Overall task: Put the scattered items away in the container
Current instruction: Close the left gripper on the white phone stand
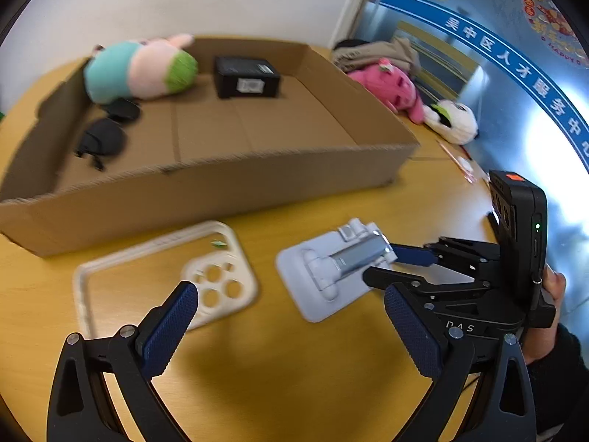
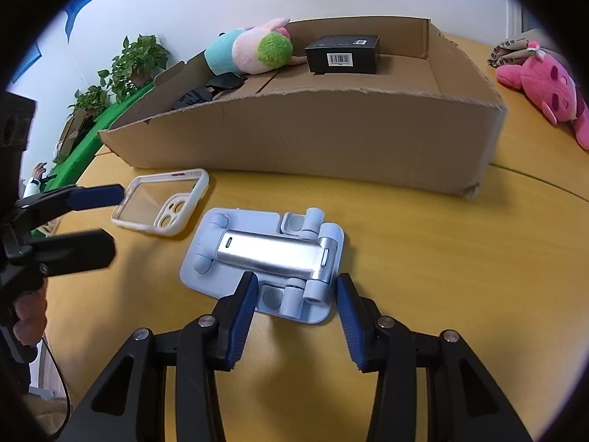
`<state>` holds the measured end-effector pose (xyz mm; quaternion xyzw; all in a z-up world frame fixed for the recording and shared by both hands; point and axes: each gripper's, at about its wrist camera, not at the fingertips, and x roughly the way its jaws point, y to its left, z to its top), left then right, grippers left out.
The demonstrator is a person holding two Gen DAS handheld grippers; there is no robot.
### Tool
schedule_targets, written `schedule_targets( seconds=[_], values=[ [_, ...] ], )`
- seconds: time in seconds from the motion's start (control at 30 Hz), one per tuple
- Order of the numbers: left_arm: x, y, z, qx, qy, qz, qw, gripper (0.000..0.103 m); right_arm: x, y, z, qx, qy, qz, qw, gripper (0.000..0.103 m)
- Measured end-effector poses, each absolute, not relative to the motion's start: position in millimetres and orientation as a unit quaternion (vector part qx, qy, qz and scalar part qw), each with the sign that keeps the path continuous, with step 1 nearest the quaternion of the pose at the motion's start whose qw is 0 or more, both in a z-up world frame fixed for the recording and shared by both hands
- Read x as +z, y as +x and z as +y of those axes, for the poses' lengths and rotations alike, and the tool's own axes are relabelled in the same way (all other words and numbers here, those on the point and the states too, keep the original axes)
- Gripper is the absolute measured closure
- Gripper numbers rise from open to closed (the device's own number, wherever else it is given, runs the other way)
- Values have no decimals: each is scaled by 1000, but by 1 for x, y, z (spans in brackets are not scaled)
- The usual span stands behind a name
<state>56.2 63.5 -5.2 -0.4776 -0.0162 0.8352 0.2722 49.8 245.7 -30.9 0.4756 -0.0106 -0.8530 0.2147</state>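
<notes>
Jaws: right gripper (image 2: 294,311) half-open straddling phone stand (image 2: 263,254), left gripper (image 1: 291,326) wide, phone case (image 1: 162,276) at 11 o'clock; shallow bite could slip.

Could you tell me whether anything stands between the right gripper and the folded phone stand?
Nothing visible does. The right gripper hangs over the near edge of the phone stand, fingers open either side of it. The phone case lies off to the left.

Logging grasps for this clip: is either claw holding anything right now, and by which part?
Nothing is held. The right claw straddles the near end of the folded phone stand, pads not touching. The left claw is open above the table, beside the phone case.
</notes>
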Motion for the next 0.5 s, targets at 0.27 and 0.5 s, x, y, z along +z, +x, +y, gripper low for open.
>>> schedule_targets(
  seconds=[0.27,0.5],
  values=[
    [-29,65,92,797,-524,-27,299,15,-30,69,261,-854,475,-17,213,61],
    [-39,66,106,793,-538,-26,285,32,-29,90,261,-855,472,-22,215,61]
  ],
)
